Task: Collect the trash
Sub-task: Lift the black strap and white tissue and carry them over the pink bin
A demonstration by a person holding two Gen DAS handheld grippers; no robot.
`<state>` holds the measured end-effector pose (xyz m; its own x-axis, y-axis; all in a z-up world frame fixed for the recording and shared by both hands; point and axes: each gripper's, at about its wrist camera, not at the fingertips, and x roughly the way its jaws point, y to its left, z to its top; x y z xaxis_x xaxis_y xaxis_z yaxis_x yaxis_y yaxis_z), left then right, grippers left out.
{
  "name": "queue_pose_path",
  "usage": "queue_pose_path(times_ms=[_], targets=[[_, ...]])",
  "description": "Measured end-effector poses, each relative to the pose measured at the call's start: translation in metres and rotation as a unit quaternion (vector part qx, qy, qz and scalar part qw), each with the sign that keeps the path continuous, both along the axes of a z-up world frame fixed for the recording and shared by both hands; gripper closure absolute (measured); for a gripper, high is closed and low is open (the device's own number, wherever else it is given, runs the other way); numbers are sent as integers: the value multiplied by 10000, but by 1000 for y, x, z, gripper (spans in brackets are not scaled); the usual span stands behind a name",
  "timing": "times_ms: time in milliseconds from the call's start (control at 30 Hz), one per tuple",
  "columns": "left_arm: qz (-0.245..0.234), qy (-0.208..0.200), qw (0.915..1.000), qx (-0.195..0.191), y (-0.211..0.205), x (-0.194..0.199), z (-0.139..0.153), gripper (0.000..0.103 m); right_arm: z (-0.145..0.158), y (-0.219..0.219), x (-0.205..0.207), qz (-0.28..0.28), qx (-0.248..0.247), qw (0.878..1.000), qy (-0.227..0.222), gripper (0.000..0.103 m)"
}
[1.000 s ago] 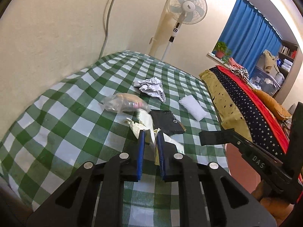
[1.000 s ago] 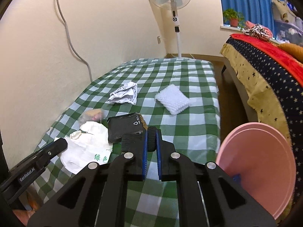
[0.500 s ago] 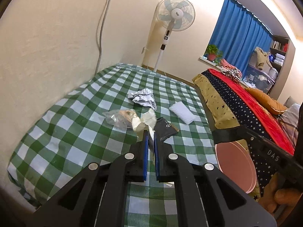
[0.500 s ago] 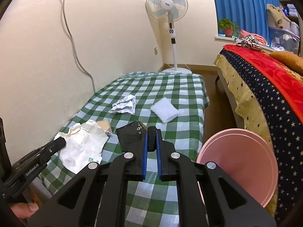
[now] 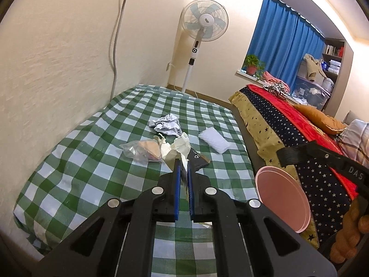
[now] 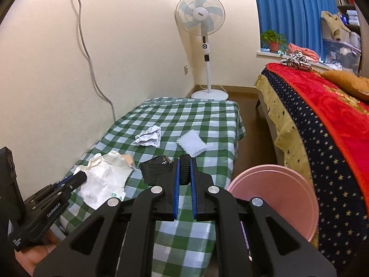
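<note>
There were two grippers (image 5: 183, 161) (image 6: 185, 161), one white bag (image 6: 103, 177), one black pouch (image 6: 156, 169), one crumpled paper (image 6: 148, 136) at 11 o'clock, one white pad (image 6: 191, 143), one clear bag (image 5: 140, 149), one pink bin (image 6: 276, 198) at 4 o'clock, one fan (image 6: 199, 15).

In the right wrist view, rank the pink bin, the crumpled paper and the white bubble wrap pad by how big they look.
1. pink bin, by far, though nearest the camera.
2. crumpled paper and white bubble wrap pad look alike; no ranking.
</note>
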<state>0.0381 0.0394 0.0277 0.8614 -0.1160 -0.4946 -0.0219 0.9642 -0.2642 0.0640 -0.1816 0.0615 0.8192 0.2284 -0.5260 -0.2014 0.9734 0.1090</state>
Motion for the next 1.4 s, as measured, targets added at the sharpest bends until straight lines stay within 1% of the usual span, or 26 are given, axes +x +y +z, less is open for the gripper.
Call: queue_pose_path(times_ms=[100,233,333,533,833,1000,1400], targets=[[-58,-24,10000,0,-3,0,1,97,5,-9,-5,-58,-78,10000,-16,94],[-149,-80,9998,60,-10,1,3,97,6,-23,-9,-191,-61,9998,-80,94],[-220,-122,9996,90,-17,2,4,97,0,-29,-10,-328,-77,9994,-105,94],[-362,-157,9991,175,-30,5,2,97,-18,-48,-8,-627,13,9980,-12,94],[-574,-190,9979,250,-51,13,-1,97,-26,-70,-4,-993,135,9950,20,94],[-742,-264,9964,303,-65,16,-1,97,-27,-76,-4,-1107,64,9938,-15,94],[-1180,-367,9920,263,-101,26,-3,97,-33,-104,1,-1525,96,9882,69,94]])
